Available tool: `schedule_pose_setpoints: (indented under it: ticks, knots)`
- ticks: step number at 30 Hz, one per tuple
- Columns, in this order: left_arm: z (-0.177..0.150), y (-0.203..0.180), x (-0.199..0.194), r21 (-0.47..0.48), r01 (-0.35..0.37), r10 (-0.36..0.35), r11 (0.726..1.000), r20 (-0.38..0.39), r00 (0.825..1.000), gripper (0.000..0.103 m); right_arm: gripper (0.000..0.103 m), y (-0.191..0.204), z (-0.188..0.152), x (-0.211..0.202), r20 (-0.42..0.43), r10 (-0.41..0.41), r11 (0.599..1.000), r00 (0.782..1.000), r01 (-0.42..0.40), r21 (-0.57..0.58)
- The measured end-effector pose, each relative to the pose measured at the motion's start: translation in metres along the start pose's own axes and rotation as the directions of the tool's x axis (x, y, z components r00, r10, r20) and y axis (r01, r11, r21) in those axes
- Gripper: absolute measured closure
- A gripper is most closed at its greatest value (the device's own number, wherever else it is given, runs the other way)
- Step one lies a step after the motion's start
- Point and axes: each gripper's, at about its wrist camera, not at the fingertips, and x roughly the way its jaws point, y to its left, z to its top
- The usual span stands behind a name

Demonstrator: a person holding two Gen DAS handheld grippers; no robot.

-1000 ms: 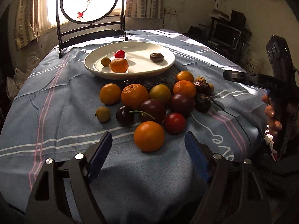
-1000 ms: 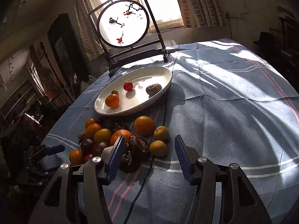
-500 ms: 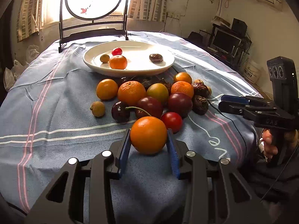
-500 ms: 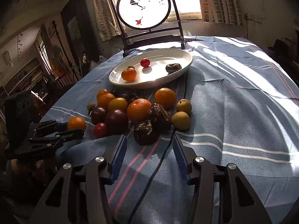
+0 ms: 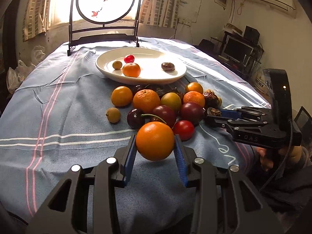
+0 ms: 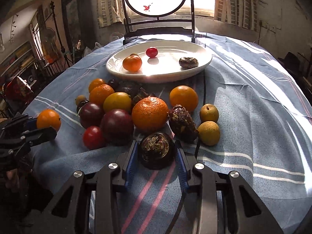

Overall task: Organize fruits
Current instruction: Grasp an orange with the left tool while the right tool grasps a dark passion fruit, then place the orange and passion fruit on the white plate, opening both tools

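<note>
Where the blue pads close in at the near edge of the cloth, the left gripper (image 5: 155, 152) is clamped on a smooth orange (image 5: 155, 140), which seems to sit just clear of the tablecloth (image 5: 58, 117) with a shadow beneath it. The right gripper (image 6: 156, 152) is likewise closed on a dark wrinkled fruit (image 6: 156, 150) — its pads press both sides, and the fruit sits low against the cloth.

Just beyond lies the loose pile: a red tomato (image 5: 183, 130), two deep-purple plums (image 5: 164, 115), a cherry (image 5: 135, 118) with a curved stem, a large dimpled orange (image 6: 149, 114), a yellowish fruit (image 6: 117, 102), and another shrivelled dark fruit (image 6: 182, 123) touching the dimpled orange. Two small tan fruits (image 6: 208, 133) sit just beside that shrivelled one, on the pile's right side.

Farther back, the white oval plate (image 5: 175, 77) holds four pieces, well apart — a small orange (image 5: 131, 70), a red tomato, a tan fruit and a dark wrinkled one. Behind the plate stands a round painted screen (image 5: 106, 0) in a black frame, against the bright window.
</note>
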Motion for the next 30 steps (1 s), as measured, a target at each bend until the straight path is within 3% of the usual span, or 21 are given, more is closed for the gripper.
schedule_pose_setpoints:
  ticks: [6, 13, 20, 27, 28, 30]
  knots:
    - [0.006, 0.003, -0.005, -0.005, 0.014, -0.014, 1.0, 0.026, 1.0, 0.066, 0.066, -0.02, 0.005, -0.045, 0.1, 0.09, 0.993, 0.991, -0.097, 0.069]
    - [0.062, 0.001, 0.015, 0.02, 0.043, -0.044, 0.999, 0.061, 0.997, 0.066, 0.066, -0.043, 0.066, -0.058, 0.182, 0.092, 0.991, 0.979, -0.108, 0.083]
    - [0.126, -0.011, 0.08, 0.051, 0.062, -0.062, 0.997, 0.002, 0.998, 0.066, 0.066, -0.065, 0.141, -0.004, 0.14, 0.125, 0.982, 0.982, -0.143, 0.123]
    - [0.15, -0.004, 0.149, 0.052, 0.025, -0.017, 0.998, -0.14, 0.99, 0.066, 0.066, -0.068, 0.179, 0.073, 0.036, 0.114, 0.986, 0.993, -0.118, 0.12]
    - [0.152, -0.001, 0.151, 0.046, 0.023, -0.016, 0.999, -0.141, 0.99, 0.064, 0.065, -0.067, 0.181, 0.08, 0.028, 0.109, 0.986, 0.994, -0.112, 0.12]
    - [0.155, 0.004, 0.145, 0.027, 0.017, -0.014, 0.999, -0.121, 0.993, 0.043, 0.059, -0.065, 0.184, 0.08, 0.056, 0.087, 0.989, 0.995, -0.093, 0.114]
